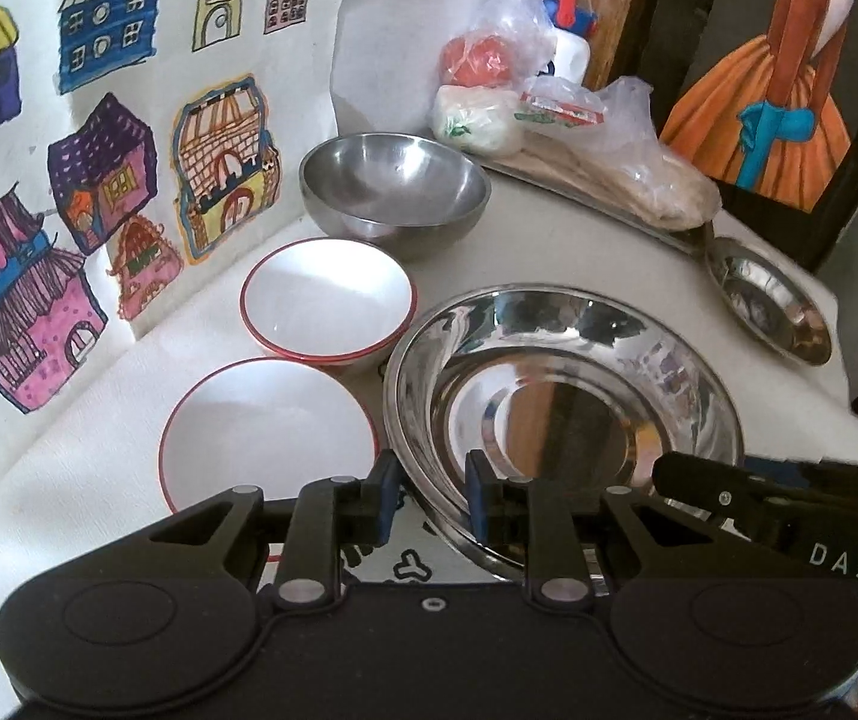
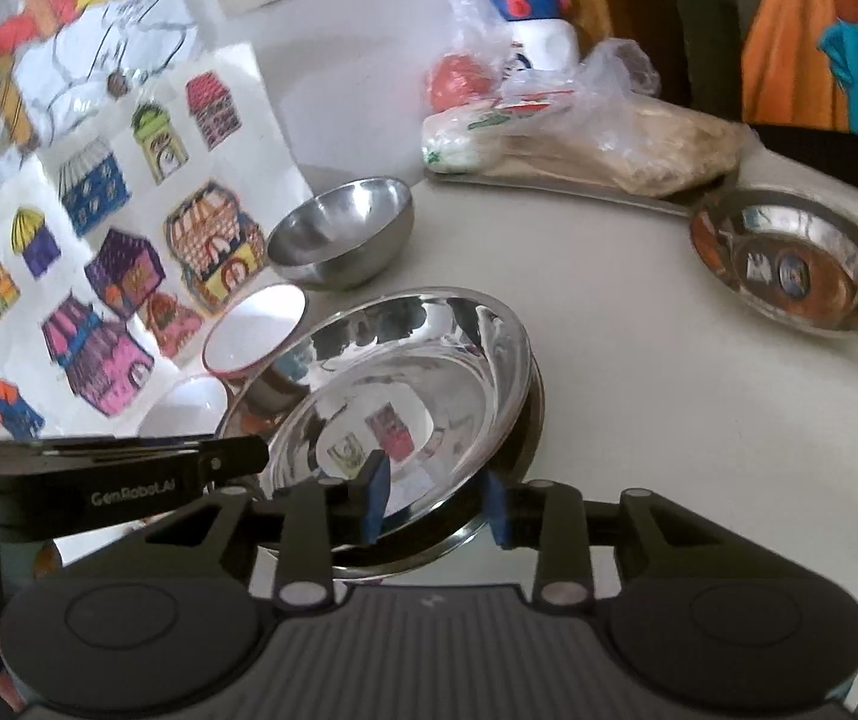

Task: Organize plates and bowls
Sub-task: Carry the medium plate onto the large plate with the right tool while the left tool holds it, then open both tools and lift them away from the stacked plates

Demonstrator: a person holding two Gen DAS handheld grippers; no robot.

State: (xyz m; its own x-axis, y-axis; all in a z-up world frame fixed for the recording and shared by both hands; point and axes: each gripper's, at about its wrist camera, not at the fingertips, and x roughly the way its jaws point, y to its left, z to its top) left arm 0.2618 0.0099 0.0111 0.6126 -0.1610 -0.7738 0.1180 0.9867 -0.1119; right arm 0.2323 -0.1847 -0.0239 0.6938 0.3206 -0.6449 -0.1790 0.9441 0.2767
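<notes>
A large shiny steel plate [image 1: 561, 396] [image 2: 405, 372] lies on the pale table, its right side seeming raised over a dark gap. My left gripper [image 1: 431, 498] is shut on its near left rim, one pad inside and one outside; one of its fingers [image 2: 231, 456] shows in the right wrist view. My right gripper [image 2: 436, 504] straddles the plate's near rim with its jaws open, not pressing. Left of the plate stand two red-rimmed white bowls [image 1: 327, 300] [image 1: 267, 426]. Behind them is a steel bowl [image 1: 393, 192] [image 2: 342, 228]. A small steel plate [image 1: 771, 300] [image 2: 795, 264] rests far right.
Plastic bags of food [image 1: 549, 120] lie on a flat tray at the back, with a white bottle [image 1: 570, 54] behind. Drawings of houses [image 1: 99, 180] cover the left side. A framed painting [image 1: 777, 90] stands at the right. The table edge runs just beyond the small plate.
</notes>
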